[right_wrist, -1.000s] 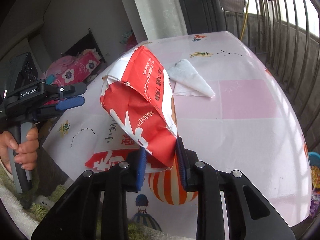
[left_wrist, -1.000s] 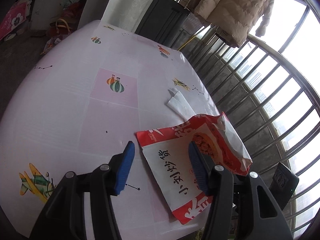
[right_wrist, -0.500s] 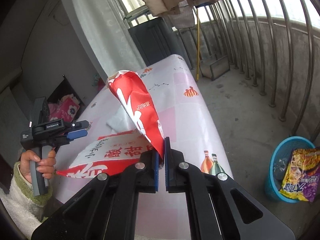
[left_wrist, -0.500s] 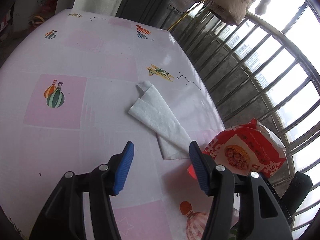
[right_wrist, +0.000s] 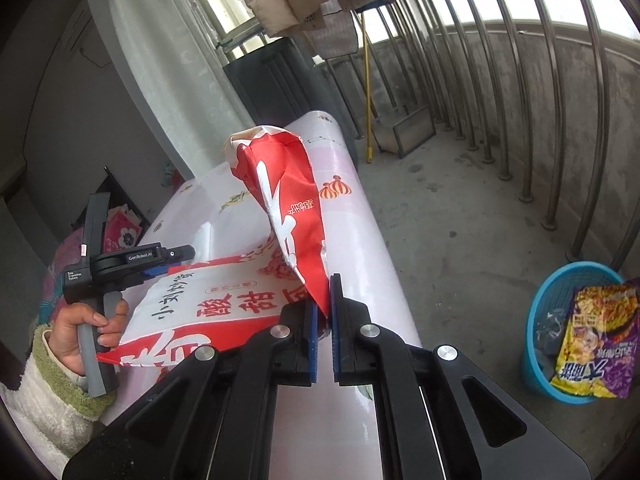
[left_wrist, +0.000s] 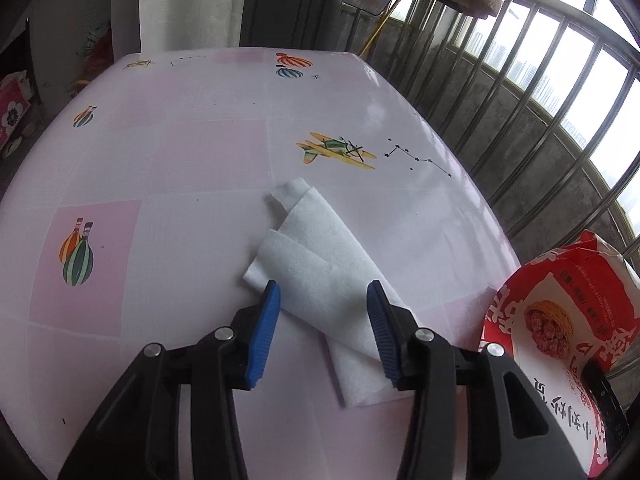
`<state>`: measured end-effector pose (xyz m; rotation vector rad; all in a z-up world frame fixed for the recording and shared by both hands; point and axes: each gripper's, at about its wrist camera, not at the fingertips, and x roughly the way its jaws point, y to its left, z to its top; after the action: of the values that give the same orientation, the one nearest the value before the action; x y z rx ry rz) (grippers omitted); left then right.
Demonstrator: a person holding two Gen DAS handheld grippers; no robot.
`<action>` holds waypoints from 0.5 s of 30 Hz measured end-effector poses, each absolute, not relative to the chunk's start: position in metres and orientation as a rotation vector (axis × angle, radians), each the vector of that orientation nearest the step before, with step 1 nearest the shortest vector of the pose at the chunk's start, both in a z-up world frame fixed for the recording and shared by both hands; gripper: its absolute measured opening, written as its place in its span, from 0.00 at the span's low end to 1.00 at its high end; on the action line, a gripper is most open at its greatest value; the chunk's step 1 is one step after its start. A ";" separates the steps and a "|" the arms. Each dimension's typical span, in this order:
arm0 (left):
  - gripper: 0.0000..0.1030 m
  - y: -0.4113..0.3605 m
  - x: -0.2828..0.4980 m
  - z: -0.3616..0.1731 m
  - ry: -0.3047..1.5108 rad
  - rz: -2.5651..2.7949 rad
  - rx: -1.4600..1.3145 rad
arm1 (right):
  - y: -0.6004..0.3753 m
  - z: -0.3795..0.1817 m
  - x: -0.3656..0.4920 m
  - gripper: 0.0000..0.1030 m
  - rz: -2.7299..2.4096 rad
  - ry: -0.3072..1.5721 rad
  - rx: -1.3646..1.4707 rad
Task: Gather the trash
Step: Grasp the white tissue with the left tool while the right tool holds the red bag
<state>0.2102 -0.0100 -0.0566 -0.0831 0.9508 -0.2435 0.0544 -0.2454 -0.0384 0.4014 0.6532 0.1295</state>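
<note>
A folded white tissue [left_wrist: 320, 264] lies on the pink table [left_wrist: 180, 168]. My left gripper [left_wrist: 324, 300] is open, its blue fingers on either side of the tissue's near part, just above it. My right gripper [right_wrist: 324, 300] is shut on a red and white snack bag [right_wrist: 280, 216], held up off the table's right edge; the bag also shows in the left wrist view [left_wrist: 560, 320]. A blue trash basket [right_wrist: 560, 320] stands on the floor to the right, with a yellow and purple wrapper [right_wrist: 592, 340] in it.
Metal railing bars [right_wrist: 540, 100] line the balcony beyond the table. A dark cabinet [left_wrist: 296, 0] and white curtain [left_wrist: 188, 4] stand behind the table. A broom and dustpan [right_wrist: 408, 128] lean on the floor at the far end.
My left gripper has moved forward over the tissue. My right gripper has carried the snack bag further right, away from the table toward the basket side.
</note>
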 end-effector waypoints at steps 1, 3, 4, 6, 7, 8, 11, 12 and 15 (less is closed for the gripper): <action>0.33 -0.011 0.210 -0.057 0.942 -0.239 -0.063 | -0.245 -0.039 0.054 0.08 0.130 0.656 0.400; 0.26 -0.011 0.209 -0.059 0.925 -0.231 -0.036 | -0.246 -0.039 0.057 0.12 0.138 0.668 0.411; 0.22 -0.010 0.209 -0.059 0.920 -0.229 -0.029 | -0.246 -0.040 0.057 0.16 0.143 0.673 0.420; 0.15 -0.009 0.212 -0.059 0.918 -0.229 -0.028 | -0.248 -0.040 0.060 0.22 0.148 0.680 0.435; 0.12 -0.008 0.213 -0.060 0.919 -0.234 -0.031 | -0.248 -0.040 0.061 0.23 0.148 0.683 0.436; 0.11 -0.008 0.213 -0.060 0.918 -0.235 -0.033 | -0.247 -0.040 0.062 0.23 0.146 0.687 0.435; 0.03 -0.008 0.212 -0.061 0.919 -0.250 -0.042 | -0.246 -0.040 0.065 0.24 0.134 0.698 0.426; 0.02 -0.009 0.211 -0.059 0.916 -0.253 -0.044 | -0.247 -0.040 0.067 0.24 0.124 0.702 0.421; 0.02 -0.008 0.206 -0.053 0.894 -0.265 -0.049 | -0.248 -0.040 0.067 0.22 0.106 0.708 0.426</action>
<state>0.2058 -0.0084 -0.0526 -0.0491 0.8940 -0.2646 0.0669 -0.2483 -0.0403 0.4259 0.7081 0.1064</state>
